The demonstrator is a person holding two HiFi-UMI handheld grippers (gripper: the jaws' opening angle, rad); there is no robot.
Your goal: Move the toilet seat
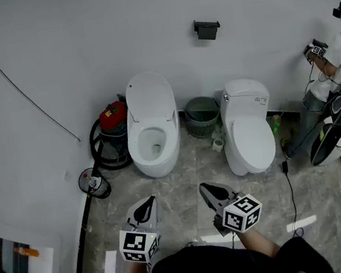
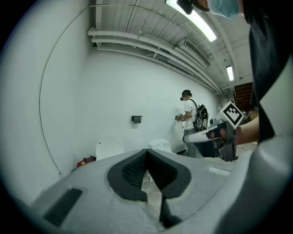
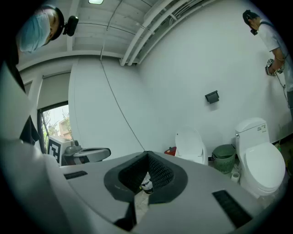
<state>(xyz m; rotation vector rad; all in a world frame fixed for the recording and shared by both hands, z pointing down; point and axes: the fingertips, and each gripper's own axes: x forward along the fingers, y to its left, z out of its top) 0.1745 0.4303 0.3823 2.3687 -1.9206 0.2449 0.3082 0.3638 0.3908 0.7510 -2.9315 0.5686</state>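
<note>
Two white toilets stand against the far wall. The left toilet (image 1: 153, 141) has its seat and lid (image 1: 148, 95) raised, bowl open. The right toilet (image 1: 248, 132) has its lid (image 1: 253, 141) down; in the right gripper view it is the right toilet (image 3: 258, 157), with the raised lid (image 3: 190, 144) to its left. My left gripper (image 1: 147, 207) and right gripper (image 1: 207, 191) hover over the floor in front of the toilets, both shut with nothing between the jaws. The left gripper (image 2: 147, 157) faces the wall; the right gripper (image 3: 146, 162) too.
A green waste basket (image 1: 203, 116) sits between the toilets. A red appliance with black hose (image 1: 111, 126) stands left of the left toilet, a small canister (image 1: 93, 182) nearer. A black holder (image 1: 206, 29) hangs on the wall. A person (image 1: 334, 81) stands at the right, cable (image 1: 293, 199) on the floor.
</note>
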